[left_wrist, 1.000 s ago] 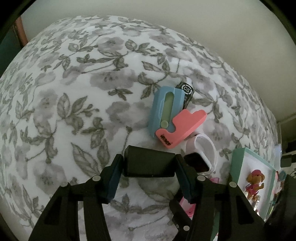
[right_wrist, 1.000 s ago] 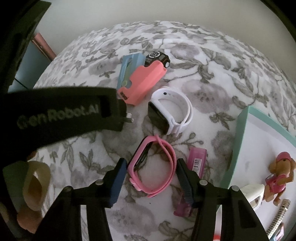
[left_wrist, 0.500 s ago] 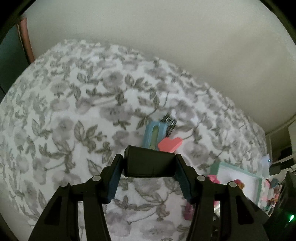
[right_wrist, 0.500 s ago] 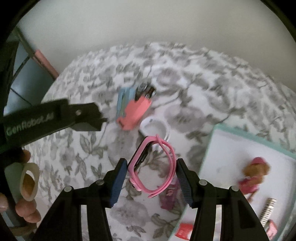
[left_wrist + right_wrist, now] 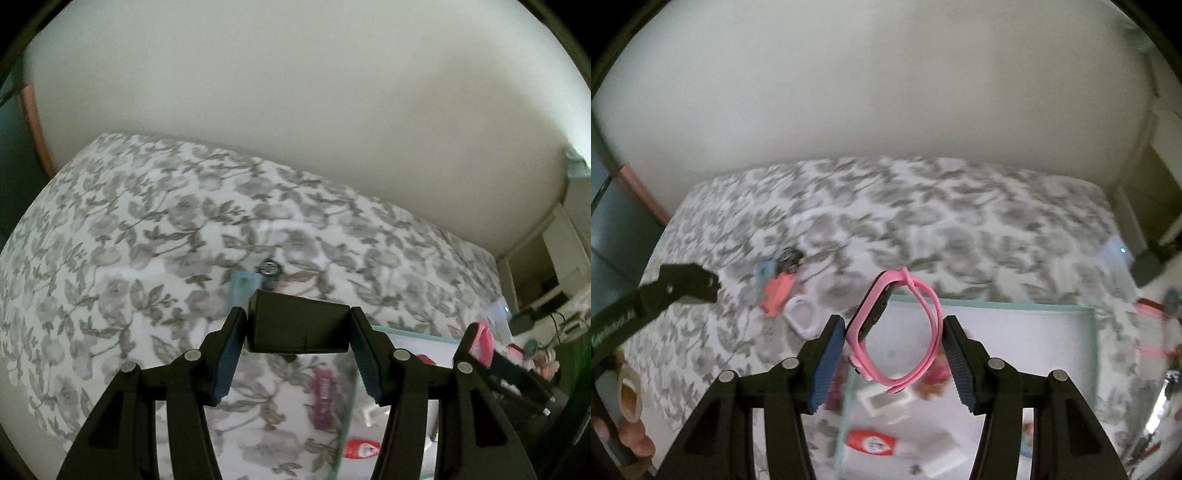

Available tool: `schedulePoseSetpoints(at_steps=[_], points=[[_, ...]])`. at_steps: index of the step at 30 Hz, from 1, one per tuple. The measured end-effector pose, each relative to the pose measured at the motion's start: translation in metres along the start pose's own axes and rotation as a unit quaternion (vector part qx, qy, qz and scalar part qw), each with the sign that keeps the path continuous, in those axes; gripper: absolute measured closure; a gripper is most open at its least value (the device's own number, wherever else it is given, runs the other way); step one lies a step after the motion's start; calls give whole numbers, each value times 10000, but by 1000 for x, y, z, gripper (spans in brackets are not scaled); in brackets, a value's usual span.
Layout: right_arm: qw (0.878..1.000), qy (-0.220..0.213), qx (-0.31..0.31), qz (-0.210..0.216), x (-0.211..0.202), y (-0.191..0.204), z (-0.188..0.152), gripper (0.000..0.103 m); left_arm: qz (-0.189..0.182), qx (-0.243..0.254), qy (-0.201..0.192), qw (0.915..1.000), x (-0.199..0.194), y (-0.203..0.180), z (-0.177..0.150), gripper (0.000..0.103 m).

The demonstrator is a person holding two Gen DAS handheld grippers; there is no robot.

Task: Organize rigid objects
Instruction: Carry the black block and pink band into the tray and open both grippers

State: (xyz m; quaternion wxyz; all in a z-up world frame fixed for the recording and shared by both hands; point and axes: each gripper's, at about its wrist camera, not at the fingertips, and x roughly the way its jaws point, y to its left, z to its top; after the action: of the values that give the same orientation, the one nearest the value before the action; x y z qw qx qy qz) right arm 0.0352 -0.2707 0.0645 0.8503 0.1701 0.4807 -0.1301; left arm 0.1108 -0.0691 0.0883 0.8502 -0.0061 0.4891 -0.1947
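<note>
My left gripper [image 5: 298,330] is shut on a black rectangular box [image 5: 297,320], held up above the floral bedspread [image 5: 129,236]. My right gripper [image 5: 894,336] is shut on a pink smartwatch [image 5: 895,325], its band looped between the pads, high over the near-left part of the mint-rimmed white tray [image 5: 1095,332]. In the right wrist view the left gripper [image 5: 690,284] reaches in from the left, a hand [image 5: 631,439] behind it. The right gripper with the pink watch [image 5: 482,339] shows at the right of the left wrist view.
On the bedspread lie a blue case [image 5: 764,275], a salmon pink piece [image 5: 777,295], a dark round item [image 5: 790,256], a white smartwatch [image 5: 801,314] and a magenta packet [image 5: 325,398]. The tray holds a red-and-white tube [image 5: 873,443], a white case [image 5: 886,400] and a doll [image 5: 934,380]. A wall rises behind.
Both grippers have risen from the bedspread with their objects. The right one has carried the pink watch rightward over the tray. The items on the bed look smaller and farther.
</note>
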Motion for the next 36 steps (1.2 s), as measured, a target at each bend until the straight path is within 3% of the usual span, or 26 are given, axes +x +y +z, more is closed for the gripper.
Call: schedulePoseSetpoints(at_steps=[9,15,21,27,36], points=[[9961,-215,597,-620,-30,-72,1,46,-409,573,147,9974,0,-71,-15,45],[9895,122,1069,-964,-20,-115,-10,46,-600,977,440,9924,17,-124,-35,45],[9830,665,1077,-1331,8,-137,-24,46,-636,1378,959,9838,51,-166,-64,45],[9794,1081,1076,-1324,37,-149,-37,46,-494,1551,1387,9769,80,-178,-86,45],[9753,1349,1072,-1381,55,-154,-46,46,-379,1616,1522,9743,91,-179,-91,45]])
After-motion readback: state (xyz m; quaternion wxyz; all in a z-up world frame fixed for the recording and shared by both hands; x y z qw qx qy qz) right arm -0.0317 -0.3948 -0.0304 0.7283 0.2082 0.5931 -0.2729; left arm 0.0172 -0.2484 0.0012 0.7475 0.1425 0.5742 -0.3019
